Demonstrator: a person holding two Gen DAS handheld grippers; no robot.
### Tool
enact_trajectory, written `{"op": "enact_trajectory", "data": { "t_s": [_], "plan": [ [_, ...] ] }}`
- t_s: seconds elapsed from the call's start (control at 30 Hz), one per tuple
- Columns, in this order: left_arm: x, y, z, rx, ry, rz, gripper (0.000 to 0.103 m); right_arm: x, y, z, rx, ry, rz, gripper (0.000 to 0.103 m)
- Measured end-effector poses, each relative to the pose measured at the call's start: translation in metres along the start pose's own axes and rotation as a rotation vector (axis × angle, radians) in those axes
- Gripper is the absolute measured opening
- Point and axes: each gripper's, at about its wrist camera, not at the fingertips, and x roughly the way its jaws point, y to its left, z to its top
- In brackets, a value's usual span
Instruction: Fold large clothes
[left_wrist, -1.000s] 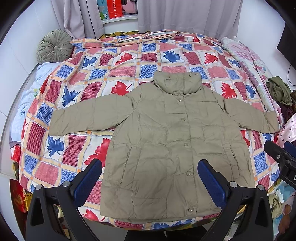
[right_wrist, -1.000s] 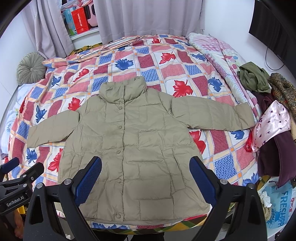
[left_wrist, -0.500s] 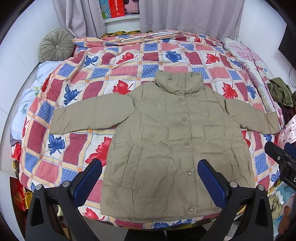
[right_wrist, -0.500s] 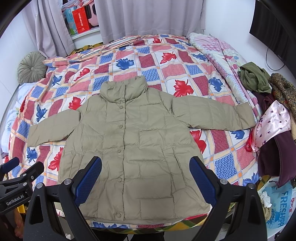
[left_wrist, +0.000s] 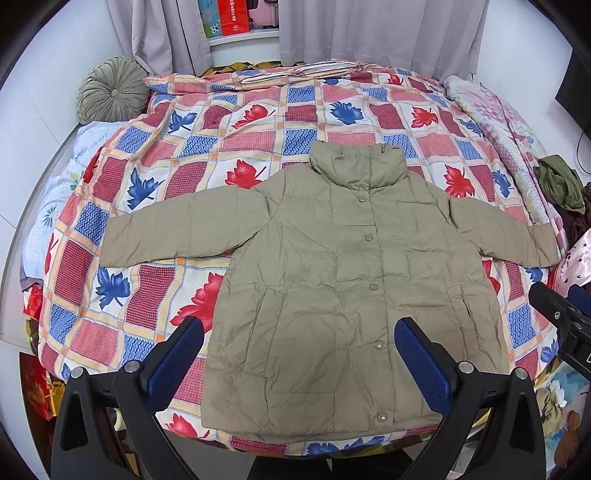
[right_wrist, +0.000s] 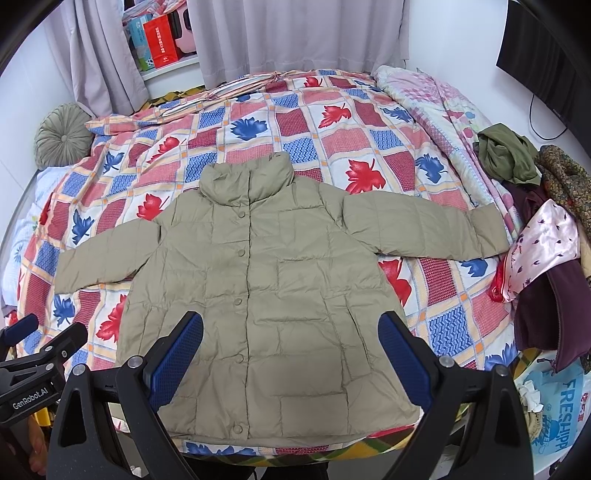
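Little changed since before.
Left tongs (left_wrist: 299, 356) and right tongs (right_wrist: 290, 349) stayed wide open, empty, above jacket (left_wrist: 354, 280) hem.

Matt, crinkled quilted cloth jacket (left_wrist: 343, 295) on printed cotton-like bedspread (left_wrist: 229, 140); textured blue pads (right_wrist: 177, 362).

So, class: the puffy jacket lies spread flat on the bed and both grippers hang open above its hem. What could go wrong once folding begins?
1. The jacket looks thick, so folds may spring open.
2. Its hem sits at the bed's edge; it could slide off.
3. The right sleeve nearly reaches the clothes pile and may snag.
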Motion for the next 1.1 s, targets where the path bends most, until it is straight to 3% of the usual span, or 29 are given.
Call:
{"op": "enact_trajectory", "data": {
  "t_s": [1.1],
  "plan": [
    [0.0003,-0.0005,0.0007,-0.002,0.004,0.001,0.103,-0.0002,0.0018,0.0005,-0.005,0.003,0.003,0.097]
  ]
}}
